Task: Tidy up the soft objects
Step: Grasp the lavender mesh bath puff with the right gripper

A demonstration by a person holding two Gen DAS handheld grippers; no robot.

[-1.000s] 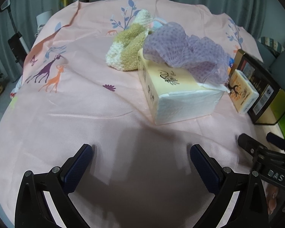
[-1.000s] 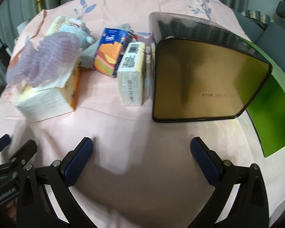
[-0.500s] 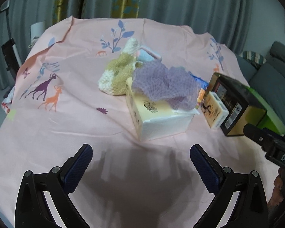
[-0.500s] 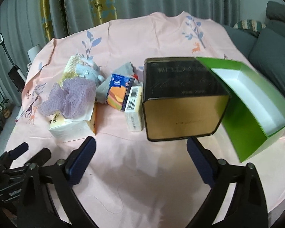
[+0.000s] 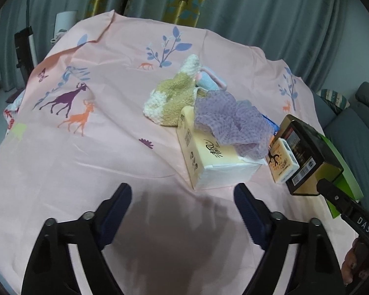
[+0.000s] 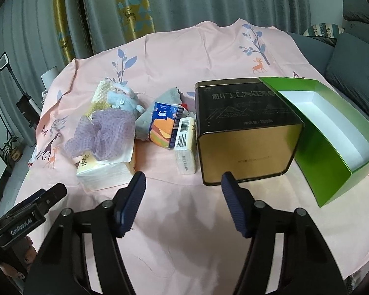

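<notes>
A purple mesh bath sponge [image 5: 233, 123] [image 6: 105, 132] lies on top of a yellow tissue pack [image 5: 209, 157] [image 6: 105, 169]. Behind them lie a yellow-and-white fluffy cloth [image 5: 174, 93], a pale blue plush toy [image 6: 123, 98] and a grey cloth [image 6: 164, 98]. A blue Tempo tissue packet [image 6: 164, 125] and a small tissue pack [image 6: 185, 145] [image 5: 281, 162] stand beside a black-and-gold tin [image 6: 246, 132] [image 5: 310, 157]. An open green box [image 6: 332, 132] lies to the tin's right. My left gripper [image 5: 182, 211] is open and empty above the cloth. My right gripper [image 6: 182, 201] is open and empty.
A pink tablecloth with deer and leaf prints [image 5: 86, 147] covers the round table. Curtains [image 6: 184, 5] hang behind it. A grey sofa [image 6: 356, 56] stands to the right. The right gripper's body shows in the left wrist view [image 5: 344, 211].
Both grippers have risen and pulled back from the table, so the objects look smaller and farther. Both stay open, the right one less widely than before. Nothing was taken hold of.
</notes>
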